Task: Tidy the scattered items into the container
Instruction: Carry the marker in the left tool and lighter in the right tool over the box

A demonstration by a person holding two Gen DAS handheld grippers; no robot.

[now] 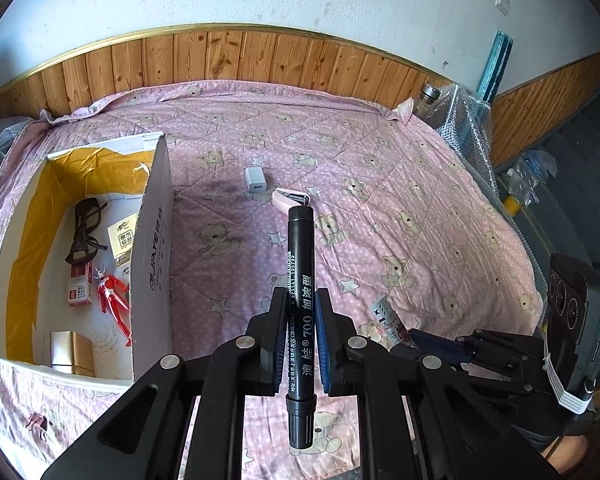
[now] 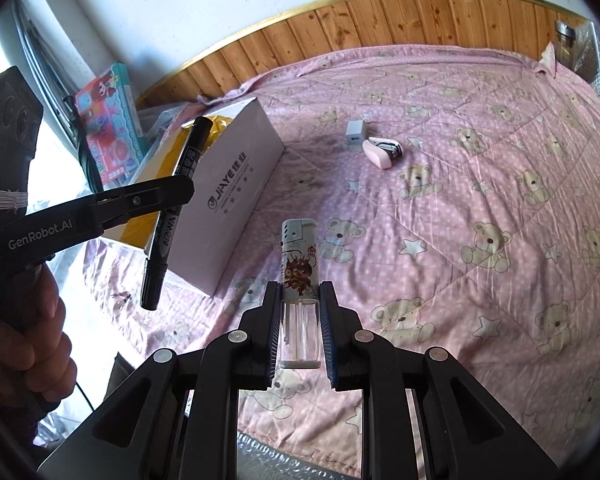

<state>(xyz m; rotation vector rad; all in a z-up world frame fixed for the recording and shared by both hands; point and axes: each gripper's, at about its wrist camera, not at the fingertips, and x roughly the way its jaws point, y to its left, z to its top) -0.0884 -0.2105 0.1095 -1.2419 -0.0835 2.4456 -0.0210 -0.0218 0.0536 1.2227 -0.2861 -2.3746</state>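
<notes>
My left gripper is shut on a black marker, held lengthwise above the pink quilt, right of the white cardboard box. In the right wrist view the same marker hangs beside the box. My right gripper is shut on a clear lighter with a cartoon print, lifted over the quilt; the lighter also shows low right in the left view. A white charger and a pink stapler lie mid-bed, also seen as charger and stapler.
Inside the box lie black glasses, a red figure, a small red-white carton, a gold box and a card. Wood panelling lines the far wall. A glass jar and bubble wrap stand at the far right corner.
</notes>
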